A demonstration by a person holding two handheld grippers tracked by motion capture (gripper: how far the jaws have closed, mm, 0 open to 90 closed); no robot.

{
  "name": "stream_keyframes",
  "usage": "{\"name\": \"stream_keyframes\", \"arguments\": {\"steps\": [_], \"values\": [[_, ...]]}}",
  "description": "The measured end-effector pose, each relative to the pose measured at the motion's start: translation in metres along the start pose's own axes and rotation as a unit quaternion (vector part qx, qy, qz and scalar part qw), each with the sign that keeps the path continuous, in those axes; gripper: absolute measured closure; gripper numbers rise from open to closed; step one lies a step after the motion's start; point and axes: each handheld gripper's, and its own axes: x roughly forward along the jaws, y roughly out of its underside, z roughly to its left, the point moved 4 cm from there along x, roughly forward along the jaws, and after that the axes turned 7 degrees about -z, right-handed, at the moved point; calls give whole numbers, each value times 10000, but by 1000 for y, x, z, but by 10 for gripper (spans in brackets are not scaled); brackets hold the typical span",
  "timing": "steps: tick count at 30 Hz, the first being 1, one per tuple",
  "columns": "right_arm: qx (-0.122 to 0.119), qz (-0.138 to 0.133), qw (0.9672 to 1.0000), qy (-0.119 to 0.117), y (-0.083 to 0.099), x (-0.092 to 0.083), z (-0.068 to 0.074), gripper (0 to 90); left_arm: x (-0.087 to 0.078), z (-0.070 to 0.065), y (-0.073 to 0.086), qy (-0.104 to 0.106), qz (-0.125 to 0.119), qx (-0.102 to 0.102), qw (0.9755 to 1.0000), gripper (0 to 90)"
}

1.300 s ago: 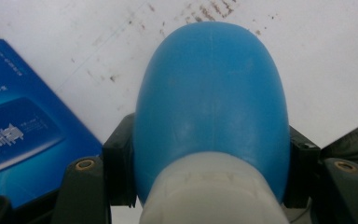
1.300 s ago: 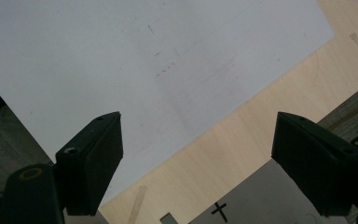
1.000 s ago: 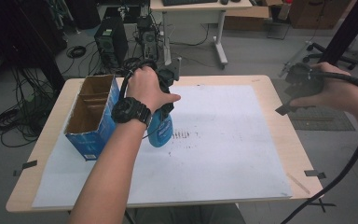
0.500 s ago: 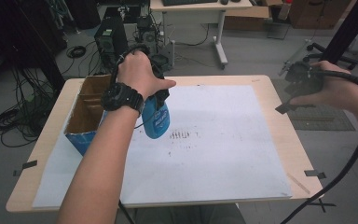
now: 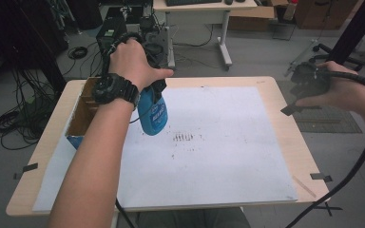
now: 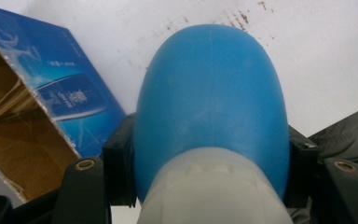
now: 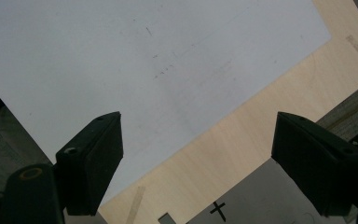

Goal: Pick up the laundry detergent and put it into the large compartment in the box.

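Note:
A blue spray bottle (image 5: 153, 114) with a white neck hangs in the air over the left part of the white sheet (image 5: 218, 156). My left gripper (image 5: 154, 91) is shut on it, just below the neck, with a hand and a wristwatch above it. In the left gripper view both black jaws press on the sides of the bottle (image 6: 209, 93), and my left gripper (image 6: 209, 161) looks down at the sheet. My right gripper (image 5: 293, 90) is held beyond the table's right edge. In its own view my right gripper (image 7: 198, 154) stands open with nothing between the jaws.
An open cardboard box (image 5: 81, 109), blue outside and brown inside, stands at the table's left edge, close beside the bottle; it is the box (image 6: 32, 116) in the left gripper view. The wooden table (image 5: 287, 123) carries tape marks. Cables, a desk and equipment lie on the floor beyond.
My left hand has lifted the bottle higher off the sheet and drawn it a little toward the box. The right hand has stayed where it was.

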Motion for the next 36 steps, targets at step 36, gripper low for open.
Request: {"name": "stream_keyframes", "arguments": {"steps": [36], "values": [[-20,52,10000,21,-8,-1,0,168,-43,72,26,-330,-204,-1392,9895,379]]}}
